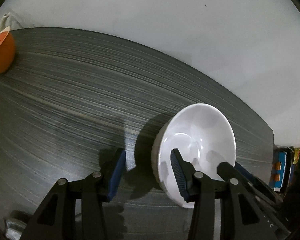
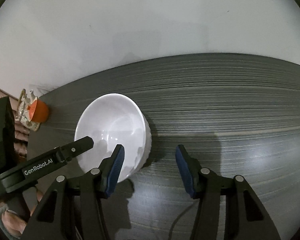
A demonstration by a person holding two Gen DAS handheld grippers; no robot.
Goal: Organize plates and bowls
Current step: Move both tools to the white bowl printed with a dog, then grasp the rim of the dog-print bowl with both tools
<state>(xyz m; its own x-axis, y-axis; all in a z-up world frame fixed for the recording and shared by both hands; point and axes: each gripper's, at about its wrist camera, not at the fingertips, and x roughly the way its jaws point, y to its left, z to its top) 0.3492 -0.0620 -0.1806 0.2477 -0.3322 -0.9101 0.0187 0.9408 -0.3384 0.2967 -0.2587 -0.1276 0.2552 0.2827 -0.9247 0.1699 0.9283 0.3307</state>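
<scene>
A white bowl (image 1: 198, 140) (image 2: 110, 128) sits on the dark grey table (image 1: 70, 100) (image 2: 230, 110). My left gripper (image 1: 148, 150) is open and straddles the bowl's left wall. One of its blue pads hangs inside the bowl and the other outside, with a gap to the wall. My right gripper (image 2: 150, 146) is open too and straddles the opposite wall, one pad over the bowl's inside and one over bare table. Each gripper's black finger (image 1: 228, 170) (image 2: 80, 145) shows in the other's view at the bowl's rim. Neither pair of pads presses on the bowl.
An orange cup (image 1: 2, 54) (image 2: 41, 112) lies on its side at the table's far left end, next to a patterned ceramic piece (image 2: 25, 108). A white wall (image 2: 150, 30) runs behind the table. A blue box (image 1: 280, 170) stands past the table's right end. A hand (image 2: 12, 222) holds the left gripper.
</scene>
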